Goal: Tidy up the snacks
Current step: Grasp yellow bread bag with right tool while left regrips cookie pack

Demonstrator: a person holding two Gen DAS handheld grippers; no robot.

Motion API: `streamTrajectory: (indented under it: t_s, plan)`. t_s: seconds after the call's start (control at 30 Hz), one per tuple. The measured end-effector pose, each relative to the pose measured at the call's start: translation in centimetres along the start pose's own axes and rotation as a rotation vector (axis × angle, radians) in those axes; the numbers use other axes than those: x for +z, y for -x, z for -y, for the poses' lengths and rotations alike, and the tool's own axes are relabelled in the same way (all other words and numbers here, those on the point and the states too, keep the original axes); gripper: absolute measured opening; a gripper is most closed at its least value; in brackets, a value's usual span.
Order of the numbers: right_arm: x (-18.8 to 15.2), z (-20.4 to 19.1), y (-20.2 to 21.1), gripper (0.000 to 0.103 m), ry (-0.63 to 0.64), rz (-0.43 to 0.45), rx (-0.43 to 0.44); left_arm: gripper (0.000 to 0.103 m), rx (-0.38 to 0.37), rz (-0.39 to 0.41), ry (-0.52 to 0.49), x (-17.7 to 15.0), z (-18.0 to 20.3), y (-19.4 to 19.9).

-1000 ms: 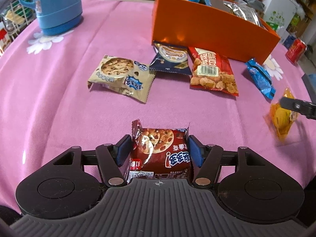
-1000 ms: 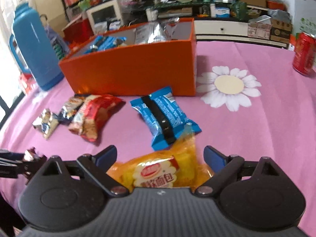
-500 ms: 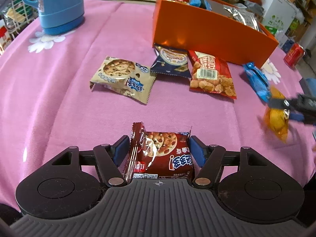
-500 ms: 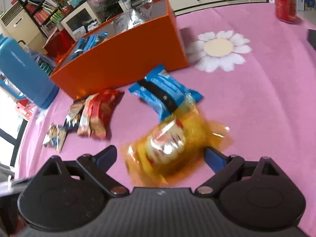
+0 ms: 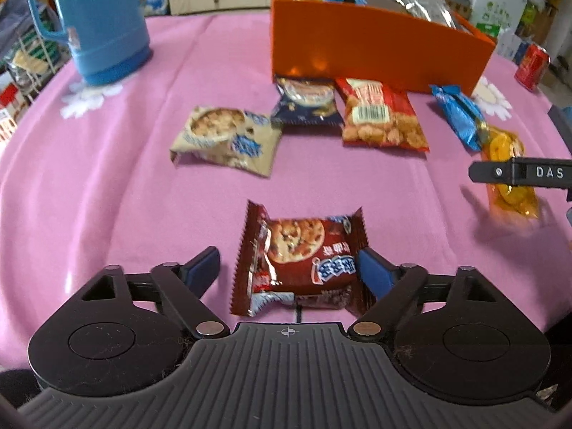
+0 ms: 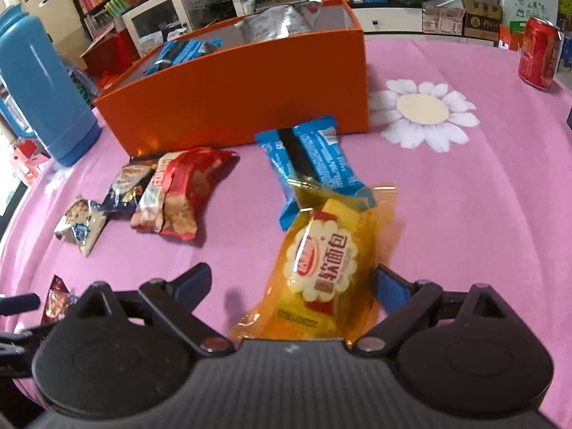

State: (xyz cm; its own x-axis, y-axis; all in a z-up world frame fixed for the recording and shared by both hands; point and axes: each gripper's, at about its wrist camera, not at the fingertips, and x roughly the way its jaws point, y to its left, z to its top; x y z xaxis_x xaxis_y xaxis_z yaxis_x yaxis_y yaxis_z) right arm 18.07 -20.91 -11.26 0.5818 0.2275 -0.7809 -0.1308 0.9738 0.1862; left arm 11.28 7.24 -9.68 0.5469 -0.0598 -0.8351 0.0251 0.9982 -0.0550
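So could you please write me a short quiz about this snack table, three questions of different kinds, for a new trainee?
1. True or false: the dark red cookie packet is already inside the orange box.
2. Which packet lies between the fingers of the right tool? A) yellow bread packet B) blue wafer packet C) red snack bag
3. Fill in: the blue thermos stands on the ____ tablecloth.

Key: 1 false, it lies on the cloth between the fingers of the left tool, whose jaws are opening; 2 A; 3 pink.
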Motion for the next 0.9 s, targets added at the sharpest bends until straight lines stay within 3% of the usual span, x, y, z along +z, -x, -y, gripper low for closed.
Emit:
streamTrajectory:
  t_s: [0.17,0.2,0.23,0.27,0.3,0.37,0.5,0.6,0.63,0.67,0.73,0.8,0.9]
  plan:
    - [-0.7,-0.2,0.2,0.094,0.037,0.023,-0.03,0.046,-0.044,-0.016,0.064,-0.1,-0.4,-0.5]
    - [-0.8,-0.3,0.2,0.09,0.05,0.027,-0.034,0.042,-0.047,-0.01,0.077,-0.2,-0.5,-0.4]
    - [-1.0,-0.4,0.2,0.086,0.071,0.034,-0.045,0.028,-0.062,-0.01,0.088,-0.1,-0.7,-0.3]
    - [-1.2,-0.5,0.4,0.075,0.096,0.038,-0.059,0.023,-0.08,-0.014,0.102,0.0,-0.7,-0.1]
    - [-1.3,-0.5,0.7,0.062,0.113,0.039,-0.058,0.022,-0.076,-0.015,0.109,0.1,-0.7,0.1]
    - [-1.5,0.1,1.6,0.051,0.101,0.028,-0.04,0.021,-0.061,-0.018,0.108,0.1,-0.5,0.4]
    - [-2.9,1.0,3.5,0.05,0.067,0.021,-0.022,0.022,-0.056,-0.024,0.108,-0.5,-0.2,0.8]
    - [-4.1,1.4,4.0,0.055,0.07,0.012,-0.026,0.029,-0.03,-0.022,0.075,-0.8,0.3,1.0]
    - [-4.2,1.5,4.1,0.059,0.069,0.018,-0.029,0.038,-0.022,-0.021,0.068,-0.8,0.4,1.0]
    - [-4.1,1.6,4.2,0.071,0.061,0.019,-0.031,0.052,-0.013,-0.024,0.063,-0.8,0.5,1.0]
    - [-3.8,1.8,4.3,0.08,0.039,0.031,-0.019,0.063,0.008,-0.007,0.055,-0.7,0.8,1.3]
    - [-3.3,1.6,4.3,0.092,0.042,0.042,-0.016,0.064,0.008,0.0,0.042,-0.6,1.1,1.3]
    - [-2.9,0.8,4.1,0.093,0.084,0.056,-0.034,0.062,0.012,-0.019,0.03,-0.5,1.6,0.6]
